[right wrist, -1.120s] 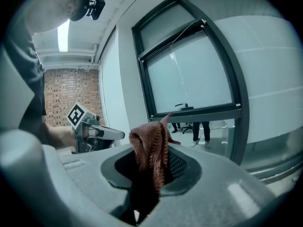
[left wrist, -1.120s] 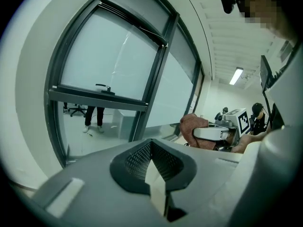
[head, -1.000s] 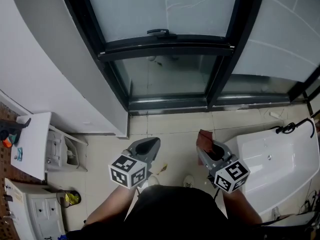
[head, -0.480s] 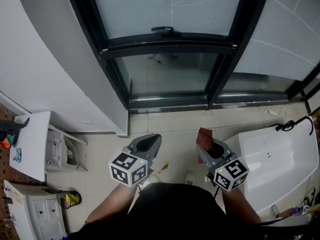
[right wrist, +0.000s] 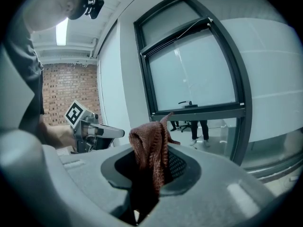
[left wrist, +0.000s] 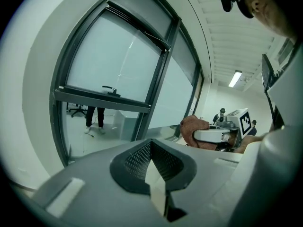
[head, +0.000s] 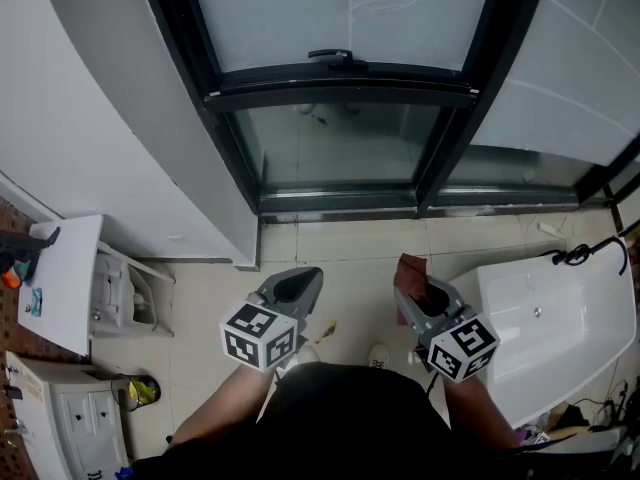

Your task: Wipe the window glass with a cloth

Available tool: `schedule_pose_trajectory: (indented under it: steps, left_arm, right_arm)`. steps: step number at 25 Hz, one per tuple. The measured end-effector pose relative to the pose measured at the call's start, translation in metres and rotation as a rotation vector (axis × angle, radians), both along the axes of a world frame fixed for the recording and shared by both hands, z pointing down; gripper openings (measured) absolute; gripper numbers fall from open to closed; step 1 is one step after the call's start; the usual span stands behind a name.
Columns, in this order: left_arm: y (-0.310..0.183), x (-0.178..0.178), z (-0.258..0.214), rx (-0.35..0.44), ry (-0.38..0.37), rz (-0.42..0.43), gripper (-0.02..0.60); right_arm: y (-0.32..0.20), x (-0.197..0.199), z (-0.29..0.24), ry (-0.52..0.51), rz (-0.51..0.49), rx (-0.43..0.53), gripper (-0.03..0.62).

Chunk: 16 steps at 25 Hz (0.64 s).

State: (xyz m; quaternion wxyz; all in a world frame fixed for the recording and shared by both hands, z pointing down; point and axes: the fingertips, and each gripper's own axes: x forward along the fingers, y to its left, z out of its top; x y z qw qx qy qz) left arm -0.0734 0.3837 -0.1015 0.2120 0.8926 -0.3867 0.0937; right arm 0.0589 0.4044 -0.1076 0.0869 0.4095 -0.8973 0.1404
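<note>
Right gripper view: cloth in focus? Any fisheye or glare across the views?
Right gripper view: cloth is sharp, window frame bows strongly, corners vignette black. Left gripper view: same fisheye bend, ceiling light blown out. Head view: even soft light, milder curving, no hard glare on the glass.

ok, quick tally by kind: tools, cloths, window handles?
Tools: 2, left tool and right tool
Cloths: 1, brown cloth, clamped in the right tool
Window handles: 1, window handle on the frame
Total: 4
</note>
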Motion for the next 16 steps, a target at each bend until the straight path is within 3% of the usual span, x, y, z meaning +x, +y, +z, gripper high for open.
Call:
schedule_pose_trajectory:
  steps: [16]
  left_arm:
    - [0.0074, 0.0024, -0.0026, 0.000, 0.012, -0.007, 0.017]
  right_arm:
    - [0.0047, -0.0010, -0.0035, 0.001, -0.020, 0.012, 0.077]
